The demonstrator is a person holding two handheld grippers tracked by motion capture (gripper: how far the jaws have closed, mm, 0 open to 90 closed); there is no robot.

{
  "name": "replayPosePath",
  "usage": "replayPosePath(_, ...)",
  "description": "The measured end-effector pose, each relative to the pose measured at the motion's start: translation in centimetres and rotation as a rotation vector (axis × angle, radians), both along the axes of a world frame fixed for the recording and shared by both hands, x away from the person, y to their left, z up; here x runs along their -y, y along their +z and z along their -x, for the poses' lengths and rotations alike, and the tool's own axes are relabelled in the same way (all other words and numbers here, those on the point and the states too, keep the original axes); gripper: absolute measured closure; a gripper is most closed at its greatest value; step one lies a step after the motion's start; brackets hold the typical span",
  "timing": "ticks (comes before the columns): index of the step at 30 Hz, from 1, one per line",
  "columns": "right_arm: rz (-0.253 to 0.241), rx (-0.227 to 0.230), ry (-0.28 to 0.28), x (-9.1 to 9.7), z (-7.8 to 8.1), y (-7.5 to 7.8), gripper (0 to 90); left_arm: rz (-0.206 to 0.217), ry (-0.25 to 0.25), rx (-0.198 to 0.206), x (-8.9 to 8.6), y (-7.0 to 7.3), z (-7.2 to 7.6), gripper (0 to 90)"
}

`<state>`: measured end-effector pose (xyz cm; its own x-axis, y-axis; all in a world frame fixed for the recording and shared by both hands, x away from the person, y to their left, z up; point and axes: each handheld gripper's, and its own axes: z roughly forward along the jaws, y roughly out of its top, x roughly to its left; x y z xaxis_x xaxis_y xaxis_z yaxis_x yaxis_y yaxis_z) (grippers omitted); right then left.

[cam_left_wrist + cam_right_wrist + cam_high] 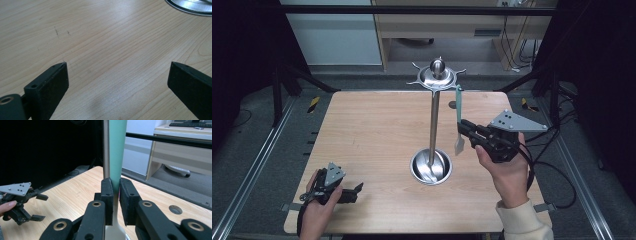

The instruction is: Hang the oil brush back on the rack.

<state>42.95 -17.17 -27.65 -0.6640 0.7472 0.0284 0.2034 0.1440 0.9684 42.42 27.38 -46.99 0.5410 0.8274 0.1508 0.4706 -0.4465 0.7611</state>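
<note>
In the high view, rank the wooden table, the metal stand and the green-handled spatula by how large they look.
1. wooden table, far the largest.
2. metal stand, tall pole from base bowl to hook crown.
3. green-handled spatula, clamped in the right claw, roughly half the stand's height.

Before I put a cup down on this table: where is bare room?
The table is bare left of the stand, up to the left gripper. It is crowded right of the stand, where the right gripper grips the green-handled utensil.
</note>
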Motion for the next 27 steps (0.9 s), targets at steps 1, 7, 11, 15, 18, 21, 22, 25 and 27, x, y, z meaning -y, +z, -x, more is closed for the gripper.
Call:
replayPosePath(1,0.002,-0.001,0.002,-0.02,-0.01,-0.01,81.9,0.001,0.000,0.000,0.00,0.00,0.00,3.1)
replayPosePath(7,-0.003,-0.003,0.002,-0.07,-0.03,0.00,81.9,0.000,0.001,-0.001,-0.01,0.00,0.00,3.1)
replayPosePath(11,-0.005,-0.003,0.003,-0.10,-0.10,-0.02,81.8,0.000,0.000,-0.001,0.02,-0.01,0.01,3.1)
replayPosePath(15,-0.014,-0.007,0.002,-0.18,-0.20,-0.09,81.7,-0.001,-0.001,-0.002,0.03,-0.03,0.00,3.1)
replayPosePath(18,-0.014,-0.006,0.002,-0.27,-0.31,-0.11,81.6,0.000,-0.001,-0.001,0.03,-0.03,0.00,3.1)
replayPosePath(21,-0.012,-0.005,0.004,-0.36,-0.38,-0.09,81.6,0.000,0.000,-0.002,0.02,-0.03,0.01,3.1)
replayPosePath(22,-0.014,-0.007,0.004,-0.41,-0.40,-0.09,81.6,0.001,0.000,-0.002,0.03,-0.04,0.01,3.1)
replayPosePath(25,-0.013,-0.008,0.007,-0.48,-0.45,-0.07,81.6,0.000,-0.001,-0.001,0.05,-0.05,0.00,3.1)
replayPosePath(27,-0.012,-0.009,0.007,-0.50,-0.46,-0.03,81.5,0.000,-0.001,-0.001,0.06,-0.06,-0.01,3.1)
